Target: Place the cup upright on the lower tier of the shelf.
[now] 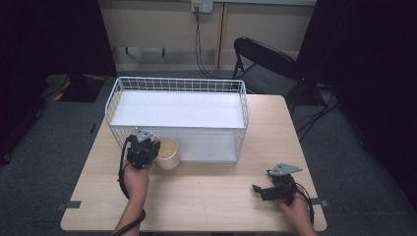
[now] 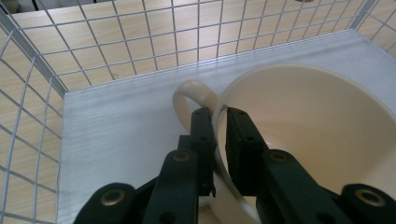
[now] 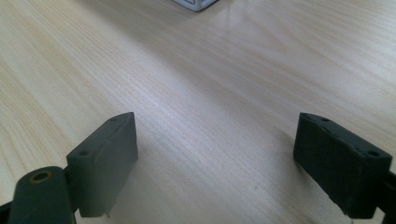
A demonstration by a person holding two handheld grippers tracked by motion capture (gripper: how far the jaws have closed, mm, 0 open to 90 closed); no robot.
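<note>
front: wire basket (image 1: 177, 98) walls block | cup (image 1: 167, 153) at its mouth | right table (image 1: 221, 191) bare wood, passable

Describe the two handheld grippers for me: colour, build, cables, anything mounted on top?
Both the left gripper and the right gripper are black, each with a grey three-cornered plate on top and a black cable trailing back along the forearm. Their blocky black jaws hang on linkages with brass-coloured pivot pins. The forearms are bare, no sleeves visible.

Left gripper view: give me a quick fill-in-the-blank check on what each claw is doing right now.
1. The left claw is shut on the rim of the cream ____.
2. The mug sits at the front of the white wire ____.
3. The right claw is ____, over bare table.

Missing words: mug; rack; open
</note>
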